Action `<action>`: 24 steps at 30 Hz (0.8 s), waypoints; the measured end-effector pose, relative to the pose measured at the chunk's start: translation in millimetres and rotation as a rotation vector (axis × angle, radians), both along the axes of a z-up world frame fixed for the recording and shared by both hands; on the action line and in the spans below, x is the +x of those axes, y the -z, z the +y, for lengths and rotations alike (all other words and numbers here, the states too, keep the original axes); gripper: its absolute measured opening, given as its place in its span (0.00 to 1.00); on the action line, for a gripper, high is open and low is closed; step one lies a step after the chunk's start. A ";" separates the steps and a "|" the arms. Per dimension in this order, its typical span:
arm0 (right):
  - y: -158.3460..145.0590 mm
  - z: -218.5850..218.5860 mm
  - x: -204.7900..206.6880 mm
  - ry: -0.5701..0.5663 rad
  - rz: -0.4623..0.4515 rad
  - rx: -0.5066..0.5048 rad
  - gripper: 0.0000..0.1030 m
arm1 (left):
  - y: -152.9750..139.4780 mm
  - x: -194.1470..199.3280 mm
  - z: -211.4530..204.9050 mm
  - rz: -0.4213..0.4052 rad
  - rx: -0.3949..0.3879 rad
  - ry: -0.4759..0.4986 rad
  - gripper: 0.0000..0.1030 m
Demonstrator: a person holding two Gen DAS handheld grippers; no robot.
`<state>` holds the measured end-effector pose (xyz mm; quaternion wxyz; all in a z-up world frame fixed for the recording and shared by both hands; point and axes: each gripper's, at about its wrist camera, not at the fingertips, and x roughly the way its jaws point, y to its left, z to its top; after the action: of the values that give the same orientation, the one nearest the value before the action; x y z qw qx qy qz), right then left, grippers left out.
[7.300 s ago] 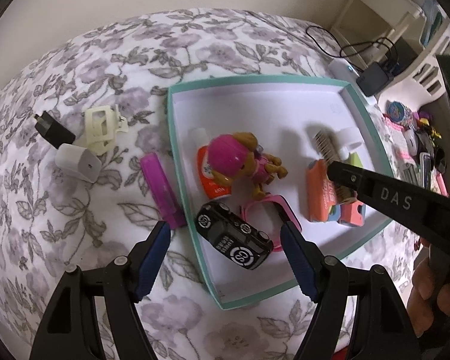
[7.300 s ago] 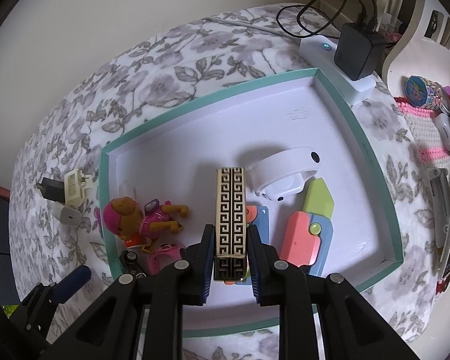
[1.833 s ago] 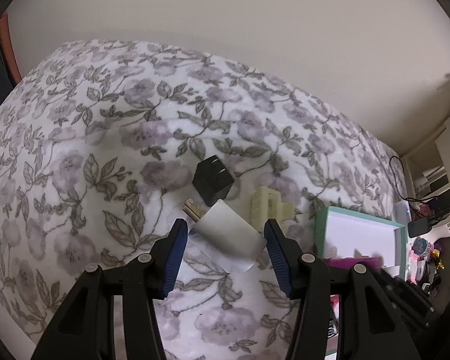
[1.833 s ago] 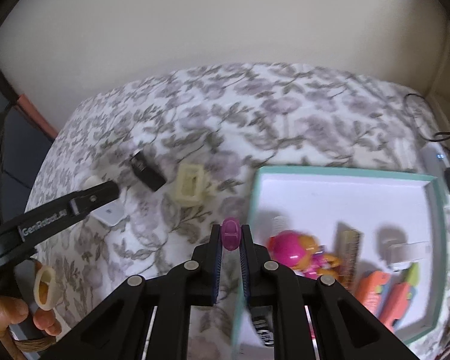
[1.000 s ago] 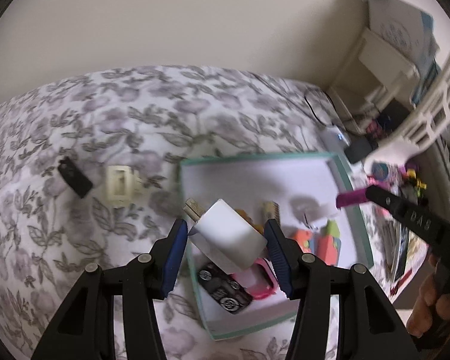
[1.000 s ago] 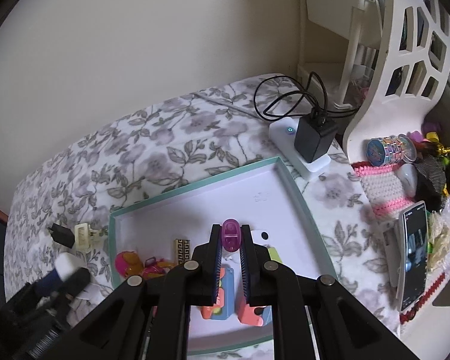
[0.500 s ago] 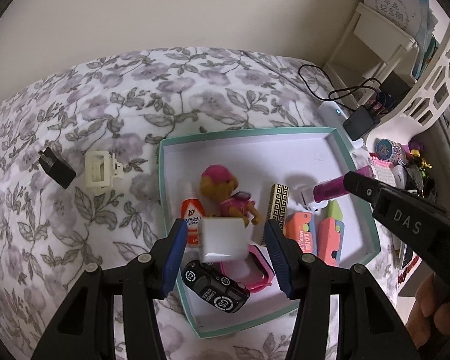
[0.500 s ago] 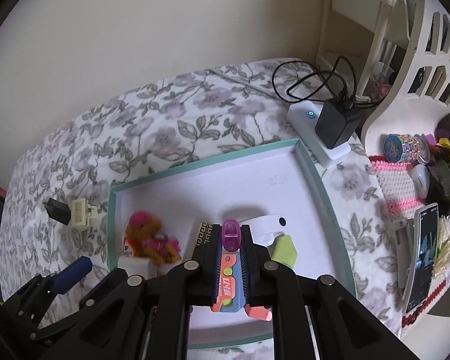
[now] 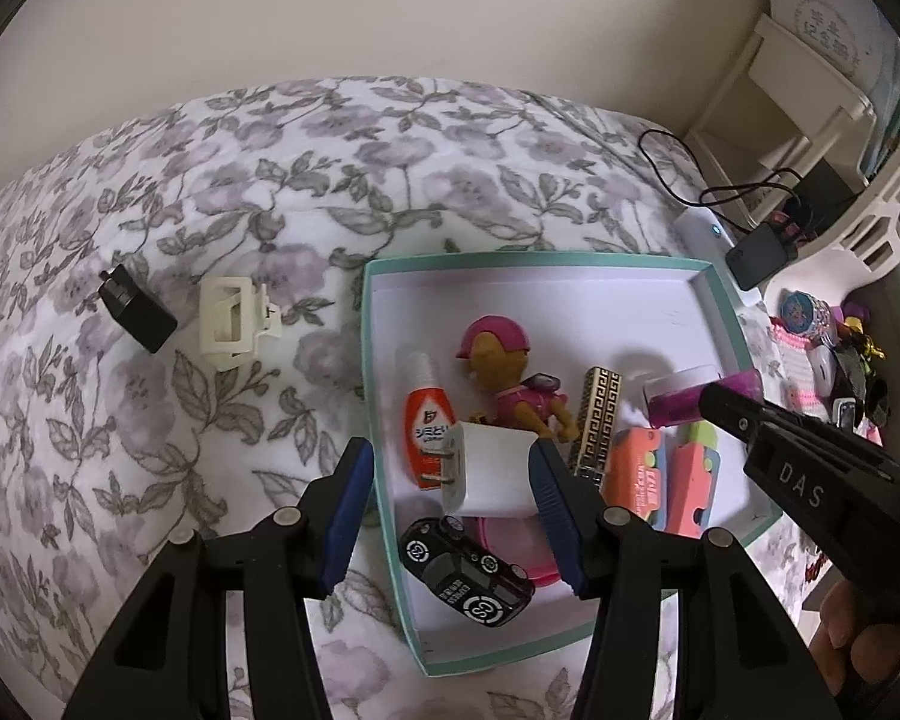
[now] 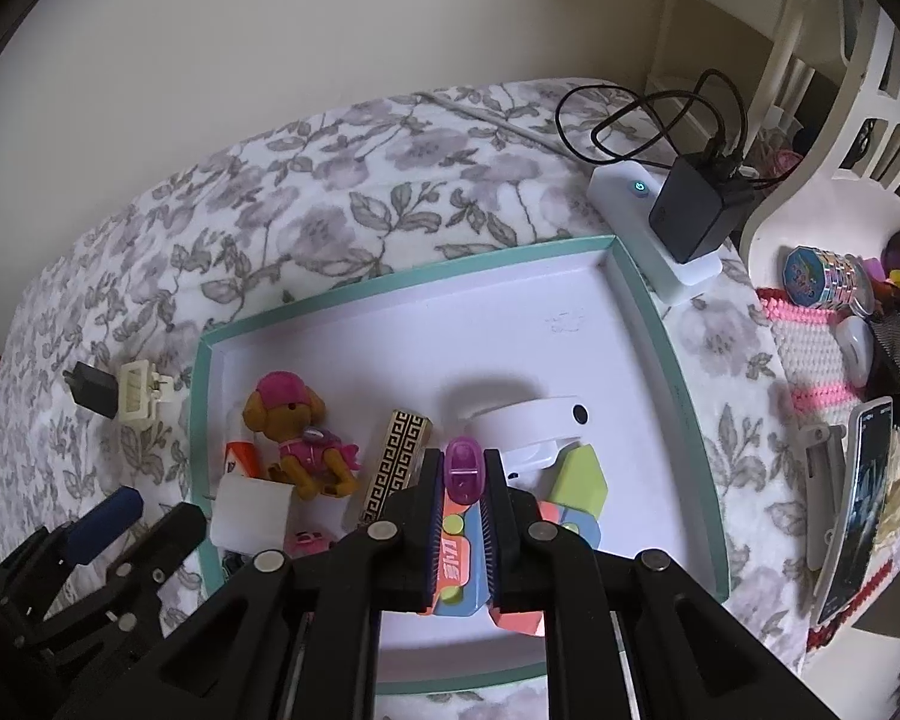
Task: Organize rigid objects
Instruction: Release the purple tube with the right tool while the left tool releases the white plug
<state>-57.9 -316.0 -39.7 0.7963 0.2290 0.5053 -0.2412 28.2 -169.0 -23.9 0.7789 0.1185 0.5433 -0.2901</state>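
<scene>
A teal-rimmed white tray [image 9: 371, 324] lies on the flowered bedspread, also in the right wrist view [image 10: 648, 300]. In it are a pink-capped dog toy [image 9: 504, 384], a red glue bottle [image 9: 429, 420], a gold patterned bar [image 9: 597, 426], orange cutters [image 9: 639, 468] and a black toy car [image 9: 468, 570]. My left gripper [image 9: 447, 480] has its jaws apart; a white charger [image 9: 489, 471] leans on the right finger over the tray's left side. My right gripper [image 10: 462, 480] is shut on a purple clip [image 10: 463, 468] above the tray's middle.
A cream hair claw [image 9: 231, 324] and a black plug [image 9: 138, 315] lie on the bedspread left of the tray. A white power strip with a black adapter [image 10: 690, 219] sits at the tray's far right corner. A phone [image 10: 858, 504] and trinkets lie to the right.
The left jaws have opened wider and the white charger has tipped over between them, low over the tray. The right gripper has come lower over the tray with the purple clip.
</scene>
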 end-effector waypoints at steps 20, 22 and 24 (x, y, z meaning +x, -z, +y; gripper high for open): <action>5.2 1.3 2.8 0.014 0.044 -0.028 0.76 | -2.3 27.8 27.4 -0.045 0.046 -0.153 0.88; 6.6 2.4 4.1 0.008 0.053 -0.042 0.83 | -2.4 31.2 31.6 -0.050 0.046 -0.170 0.88; 7.3 2.8 5.1 0.002 0.057 -0.049 0.86 | -1.8 35.2 36.5 -0.054 0.048 -0.191 0.88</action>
<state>-52.7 -313.2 -46.9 0.7867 0.2032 0.5213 -0.2607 63.4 -132.5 -22.1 0.8142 0.0928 0.5378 -0.1982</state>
